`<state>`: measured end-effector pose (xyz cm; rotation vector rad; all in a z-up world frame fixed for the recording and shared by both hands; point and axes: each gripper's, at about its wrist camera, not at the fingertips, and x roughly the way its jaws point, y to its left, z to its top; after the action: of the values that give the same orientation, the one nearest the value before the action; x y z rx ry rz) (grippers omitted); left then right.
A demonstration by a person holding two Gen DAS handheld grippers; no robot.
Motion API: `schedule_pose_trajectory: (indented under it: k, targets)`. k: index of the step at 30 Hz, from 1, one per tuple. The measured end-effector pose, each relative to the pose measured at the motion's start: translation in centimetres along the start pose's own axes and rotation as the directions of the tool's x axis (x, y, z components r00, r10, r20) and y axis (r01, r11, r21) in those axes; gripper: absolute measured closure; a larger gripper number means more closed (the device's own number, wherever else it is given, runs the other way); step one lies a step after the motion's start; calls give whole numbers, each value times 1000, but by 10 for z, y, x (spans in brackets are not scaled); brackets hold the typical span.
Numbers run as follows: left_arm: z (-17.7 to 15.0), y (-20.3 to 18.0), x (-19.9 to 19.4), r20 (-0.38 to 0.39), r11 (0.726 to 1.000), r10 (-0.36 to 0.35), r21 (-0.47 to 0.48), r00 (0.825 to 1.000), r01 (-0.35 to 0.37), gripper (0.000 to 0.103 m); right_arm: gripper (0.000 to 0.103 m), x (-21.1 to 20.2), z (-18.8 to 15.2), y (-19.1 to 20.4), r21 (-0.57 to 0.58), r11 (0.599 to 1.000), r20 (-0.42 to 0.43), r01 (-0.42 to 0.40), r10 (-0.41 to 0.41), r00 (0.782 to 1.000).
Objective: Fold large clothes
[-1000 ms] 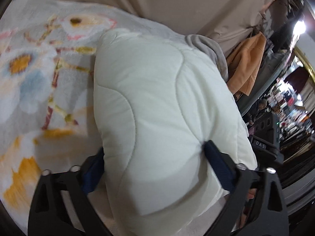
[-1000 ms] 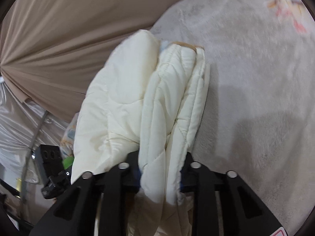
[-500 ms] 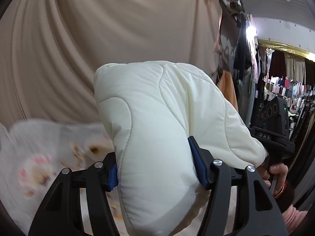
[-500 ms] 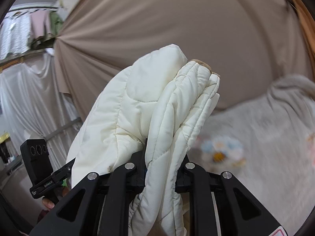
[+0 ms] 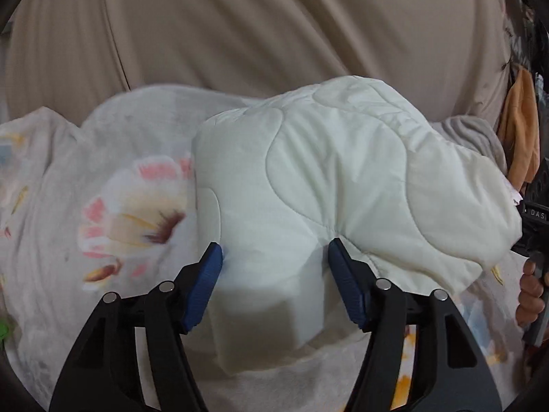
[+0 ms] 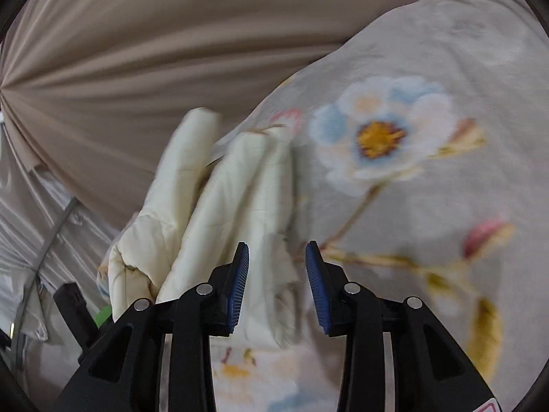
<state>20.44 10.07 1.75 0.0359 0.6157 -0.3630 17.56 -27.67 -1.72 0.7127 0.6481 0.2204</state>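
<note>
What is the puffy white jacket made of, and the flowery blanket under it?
The puffy white jacket looks like smooth, matte woven shell over soft padding: curved stitch lines make it bulge in pillows. The flowery blanket seems a soft fleece or plush; its printed flowers look fuzzy, though blur leaves that unsure.

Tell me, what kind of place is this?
Probably a clothes shop or stall, with a work surface under a floral blanket: a beige curtain hangs behind, an orange garment hangs at the right, and a quilted jacket lies on the blanket.
</note>
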Motion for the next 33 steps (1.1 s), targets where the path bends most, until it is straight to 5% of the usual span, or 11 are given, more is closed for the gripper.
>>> schedule_pose_trajectory:
  k: [3, 6, 9, 12, 14, 15, 17, 20, 26, 33]
  targets:
    - [13, 4, -29, 26, 998, -38, -46, 999, 39, 38, 66, -34, 10, 18, -47, 999, 50, -15, 17, 999]
    - [30, -2, -49, 77, 997, -23, -67, 997, 28, 26, 40, -37, 19, 62, -124, 991, 37, -43, 48, 998]
    - [41, -14, -51, 68, 995, -37, -89, 997, 43, 20, 35, -6, 12, 105, -201, 977, -10, -66, 65, 998]
    - [40, -26, -45, 54, 995, 23, -100, 998, -18, 20, 35, 47, 2, 125, -259, 966, -92, -1, -24, 995]
    - [38, -25, -40, 50, 994, 49, -96, 998, -44, 20, 57, 67, -5, 124, -267, 963, -132, 18, -55, 990]
    - [36, -25, -39, 45, 994, 51, -99, 998, -46, 20, 85, 69, -6, 123, -254, 967, -151, -20, -19, 988]
    - [32, -24, -39, 39, 994, 47, -97, 998, -43, 20, 88, 48, -6, 124, -263, 964, -83, -51, 30, 996]
    - [27, -21, -28, 18, 995, 65, -76, 998, -64, 20, 89, 19, -10, 119, -310, 950, 6, 28, -28, 1000]
    - [7, -29, 17, -82, 996, 53, -70, 995, -59, 19, 87, 63, -24, 51, -229, 966, -94, 116, -141, 986]
    - [3, -34, 20, -75, 990, 124, -51, 989, -128, 18, 81, 42, -18, 70, -275, 951, -67, 145, -169, 983]
